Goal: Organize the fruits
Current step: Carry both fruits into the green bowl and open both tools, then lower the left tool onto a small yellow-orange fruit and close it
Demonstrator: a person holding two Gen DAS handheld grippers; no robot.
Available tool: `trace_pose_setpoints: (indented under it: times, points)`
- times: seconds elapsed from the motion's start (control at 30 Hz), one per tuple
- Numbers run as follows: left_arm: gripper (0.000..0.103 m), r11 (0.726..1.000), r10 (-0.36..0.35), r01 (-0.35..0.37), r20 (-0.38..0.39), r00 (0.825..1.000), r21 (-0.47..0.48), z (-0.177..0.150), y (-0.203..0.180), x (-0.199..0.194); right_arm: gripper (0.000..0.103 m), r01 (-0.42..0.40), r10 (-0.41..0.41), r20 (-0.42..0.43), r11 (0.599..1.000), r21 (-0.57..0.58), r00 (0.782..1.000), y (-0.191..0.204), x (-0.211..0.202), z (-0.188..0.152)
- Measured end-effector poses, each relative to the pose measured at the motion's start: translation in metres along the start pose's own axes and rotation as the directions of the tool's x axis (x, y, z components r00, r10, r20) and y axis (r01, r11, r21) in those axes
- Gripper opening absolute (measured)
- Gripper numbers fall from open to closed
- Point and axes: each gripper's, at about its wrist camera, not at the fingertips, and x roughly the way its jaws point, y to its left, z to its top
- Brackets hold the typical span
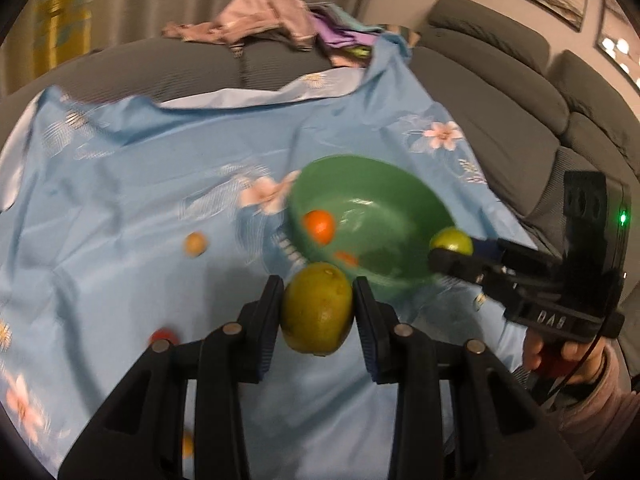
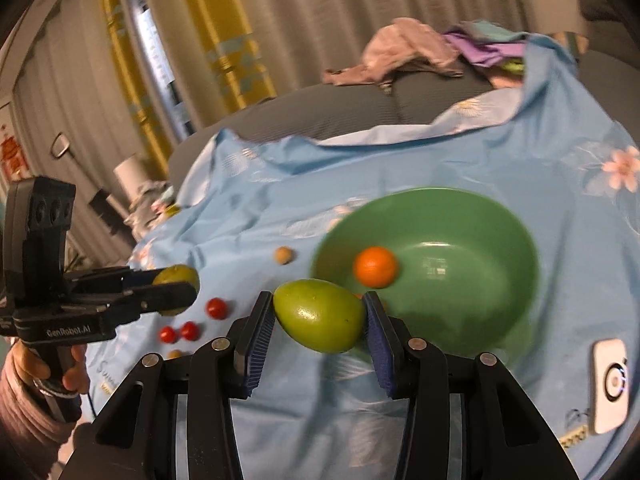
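My left gripper (image 1: 318, 312) is shut on a yellow-green lemon (image 1: 317, 309), held above the blue cloth just before the green bowl (image 1: 400, 196). My right gripper (image 2: 318, 316) is shut on a green mango-like fruit (image 2: 318, 315) at the bowl's (image 2: 500, 216) near left rim. An orange (image 2: 375, 266) lies in the bowl, also seen in the left wrist view (image 1: 319, 226). The right gripper (image 1: 444, 254) shows in the left wrist view holding its green fruit (image 1: 452, 240) over the bowl's right rim. The left gripper (image 2: 180, 290) shows at left in the right wrist view.
Loose on the blue flowered cloth (image 2: 400, 168) are three small red fruits (image 2: 217, 308), and a tan round fruit (image 2: 284, 255), also in the left wrist view (image 1: 195, 244). A white device (image 2: 609, 384) lies right of the bowl. Clothes (image 1: 256, 16) are heaped on the grey sofa (image 1: 500, 92).
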Motion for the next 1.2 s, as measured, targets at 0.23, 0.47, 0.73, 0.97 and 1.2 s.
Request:
trace_pose_setpoints:
  times: [0.23, 0.47, 0.73, 0.97, 1.2]
  points:
    - [0.035, 0.997, -0.053, 0.057, -0.066, 0.996, 0.056, 0.025, -0.032, 0.055, 0.046, 0.076, -0.076, -0.014, 0.997, 0.022, 0.997, -0.025, -0.001, -0.004]
    - [0.035, 0.995, -0.049, 0.061, -0.140, 0.989, 0.082, 0.024, -0.042, 0.086, 0.046, 0.114, -0.113, -0.047, 0.993, 0.017, 0.993, -0.037, 0.004, -0.009]
    - [0.060, 0.996, -0.047, 0.056, -0.139, 0.989, 0.063, 0.018, -0.037, 0.077, 0.047, 0.141, -0.139, -0.061, 0.989, 0.038, 0.988, -0.039, 0.004, -0.009]
    - [0.074, 0.999, 0.038, -0.038, -0.076, 0.996, 0.005, -0.012, -0.007, 0.015, 0.047, 0.097, -0.096, -0.023, 0.993, 0.066, 0.995, -0.031, -0.011, -0.005]
    - [0.075, 0.935, 0.272, -0.284, -0.085, 0.959, -0.214, -0.084, 0.077, -0.073, 0.048, 0.021, -0.020, -0.041, 0.999, 0.026, 0.999, -0.003, -0.006, -0.010]
